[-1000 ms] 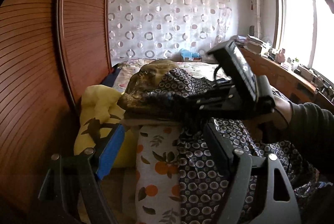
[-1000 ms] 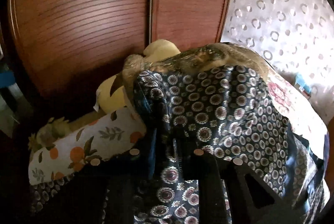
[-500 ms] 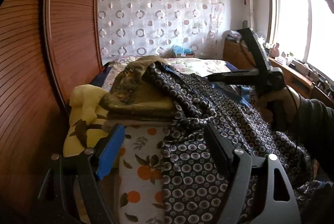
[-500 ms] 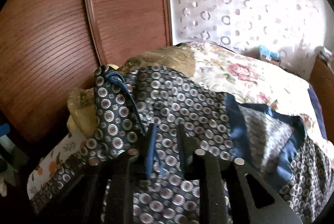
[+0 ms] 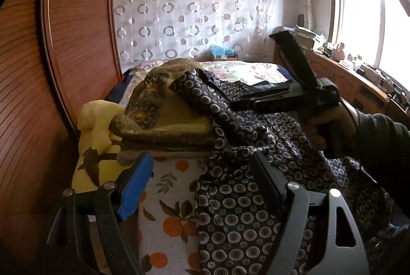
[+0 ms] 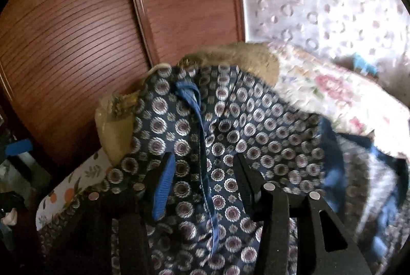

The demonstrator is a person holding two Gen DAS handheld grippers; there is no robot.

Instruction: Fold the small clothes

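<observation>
Just past the left tool (image 5: 200, 188), whose jaws stand wide with nothing between them, lies a stack that reads as finished work: an orange-print cloth (image 5: 169, 213) at the bottom, a yellow piece (image 5: 97, 147) to the tool's left, and an olive-brown folded garment (image 5: 164, 118) on top. Those look folded and set aside.

The piece in hand is the dark patterned garment (image 5: 246, 213), navy with small ringed medallions. It is draped over the right edge of the stack and spreads down and to the right of the left tool, rumpled and not yet squared. My reading is that one fold has been laid over and the rest is left: smoothing, folding again, and placing.

In the left wrist view its long run goes from the far corner by the olive-brown piece down toward the camera, slanting right. A blue trim band (image 6: 202, 147) runs the same way in the right wrist view, straight out from between the tool's jaws.

The right tool (image 6: 202, 180) has just been opening; its jaws now stand half apart, over the garment. The cloth lies between them, but the pads do not seem to press it, so I judge it released.
</observation>
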